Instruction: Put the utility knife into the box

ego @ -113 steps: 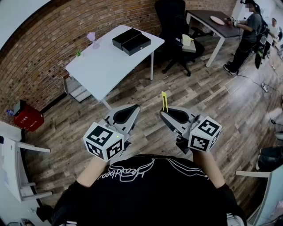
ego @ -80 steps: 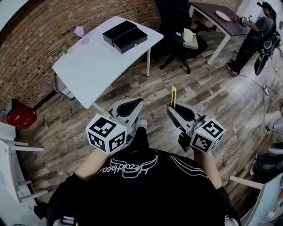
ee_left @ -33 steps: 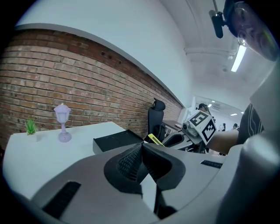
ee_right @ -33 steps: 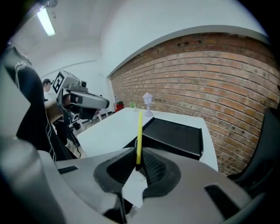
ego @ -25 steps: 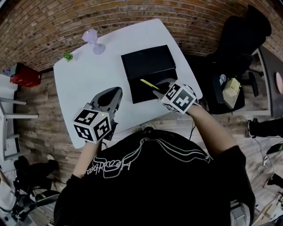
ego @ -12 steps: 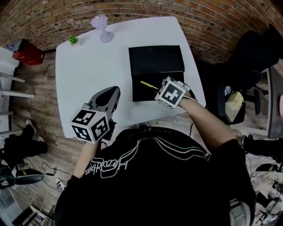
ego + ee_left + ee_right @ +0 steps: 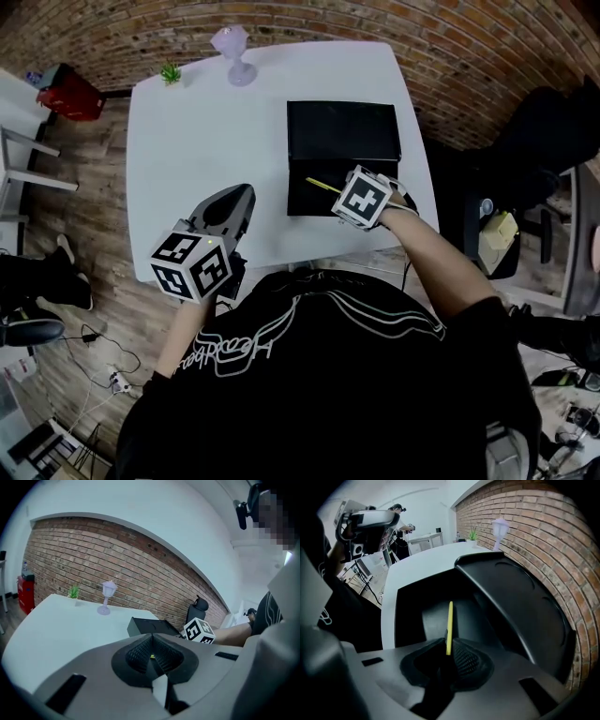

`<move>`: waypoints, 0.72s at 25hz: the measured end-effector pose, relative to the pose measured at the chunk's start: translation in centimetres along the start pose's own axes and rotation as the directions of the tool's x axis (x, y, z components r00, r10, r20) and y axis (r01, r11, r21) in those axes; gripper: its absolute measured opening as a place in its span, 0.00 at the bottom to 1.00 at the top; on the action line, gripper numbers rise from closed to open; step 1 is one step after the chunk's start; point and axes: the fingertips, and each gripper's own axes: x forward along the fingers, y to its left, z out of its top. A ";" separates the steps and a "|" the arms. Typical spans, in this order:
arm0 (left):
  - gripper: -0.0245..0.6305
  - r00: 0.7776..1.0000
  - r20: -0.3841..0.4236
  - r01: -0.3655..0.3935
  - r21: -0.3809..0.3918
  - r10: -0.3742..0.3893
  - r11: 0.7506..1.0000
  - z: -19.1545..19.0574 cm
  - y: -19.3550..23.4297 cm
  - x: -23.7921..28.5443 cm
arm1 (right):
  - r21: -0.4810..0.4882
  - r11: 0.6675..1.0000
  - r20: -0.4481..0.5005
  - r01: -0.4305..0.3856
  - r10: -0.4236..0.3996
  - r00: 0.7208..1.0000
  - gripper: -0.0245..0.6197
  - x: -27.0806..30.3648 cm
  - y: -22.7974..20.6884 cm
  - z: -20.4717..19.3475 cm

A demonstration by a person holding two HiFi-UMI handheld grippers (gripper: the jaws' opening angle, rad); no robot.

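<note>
right hand-held gripper (image 7: 449, 652) clamped on utility knife (image 7: 449, 620), long axis aimed down into box (image 7: 407, 609) right underneath

Lower now — utility knife (image 7: 322, 185) down over box (image 7: 305, 202)

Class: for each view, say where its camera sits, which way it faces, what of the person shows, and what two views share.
Head view: on the head, steeply down at the table; torso, arms, left gripper, right gripper show.
Left gripper view: on that gripper, facing across the table to a brick wall; shut jaws, forearm show.
Right gripper view: on that gripper, pointing down into the black box; jaws clamp the utility knife.
Shared: box, goblet.
</note>
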 end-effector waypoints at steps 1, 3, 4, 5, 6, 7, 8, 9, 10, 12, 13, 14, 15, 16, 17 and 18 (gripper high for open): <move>0.09 1.000 0.001 0.004 0.001 -0.004 1.000 0.1 -0.2 -0.1 | -0.003 1.000 0.012 -0.004 0.004 1.000 0.13 0.0 0.1 0.2; 0.08 1.000 -0.001 0.006 0.014 -0.006 1.000 0.2 -0.5 -0.3 | -0.005 1.000 0.045 -0.010 0.010 0.999 0.18 -0.1 0.3 0.8; 0.08 1.000 -0.003 0.006 0.020 -0.006 1.000 0.3 -0.5 -0.5 | -0.003 1.000 0.047 -0.005 0.006 0.999 0.20 -0.2 0.2 0.8; 0.08 1.000 -0.003 0.006 0.023 -0.006 1.000 0.5 -0.5 -0.7 | 0.004 1.000 0.038 0.002 -0.003 0.999 0.23 -0.2 0.1 0.4; 0.08 1.000 -0.001 0.009 0.022 -0.009 1.000 0.6 -0.6 -0.8 | 0.014 1.000 0.028 0.009 -0.009 1.000 0.25 -0.4 -0.1 0.1; 0.08 1.000 0.002 0.012 0.020 -0.012 1.000 0.8 -0.6 -1.0 | 0.025 1.000 0.037 0.008 -0.009 0.999 0.28 -0.6 -0.2 0.1; 0.09 1.000 0.006 0.015 0.019 -0.015 1.000 0.9 -0.7 -1.1 | 0.036 0.999 0.063 0.002 -0.004 0.998 0.30 -0.9 -0.1 0.5; 0.08 1.000 0.009 0.017 0.020 -0.017 1.000 1.1 -0.7 -1.2 | 0.046 0.999 0.092 -0.004 0.000 0.996 0.31 -1.3 -0.1 0.9; 0.08 1.000 0.011 0.019 0.021 -0.019 1.000 1.2 -0.9 -1.4 | 0.056 0.998 0.115 -0.004 -0.002 0.993 0.33 -1.8 -0.1 1.1; 0.09 1.000 0.012 0.028 0.028 -0.028 0.999 1.5 -1.3 -1.9 | 0.085 0.996 0.154 -0.001 -0.012 0.988 0.35 -3.0 -0.1 1.2; 0.08 0.999 0.010 0.035 0.033 -0.035 0.999 1.6 -1.6 -2.1 | 0.108 0.994 0.180 -0.004 -0.016 0.984 0.36 -3.7 -0.1 1.3; 0.08 0.999 0.006 0.041 0.039 -0.042 0.998 1.8 -1.9 -2.3 | 0.140 0.990 0.216 -0.012 -0.018 0.976 0.36 -4.5 -0.1 1.5; 0.08 0.999 0.001 0.047 0.045 -0.047 0.998 1.9 -2.1 -2.6 | 0.179 0.984 0.263 -0.028 -0.020 0.965 0.36 -5.4 0.1 1.9; 0.08 0.999 -0.004 0.053 0.051 -0.053 0.997 1.9 -2.3 -2.8 | 0.219 0.974 0.319 -0.051 -0.022 0.947 0.36 -6.4 0.5 2.4; 0.08 0.998 -0.009 0.058 0.054 -0.058 0.997 2.0 -2.5 -3.1 | 0.253 0.964 0.382 -0.078 -0.026 0.924 0.36 -7.6 1.0 3.0; 0.08 0.998 -0.013 0.064 0.055 -0.063 0.996 2.0 -2.6 -3.3 | 0.279 0.954 0.448 -0.106 -0.031 0.894 0.36 -9.1 1.7 3.8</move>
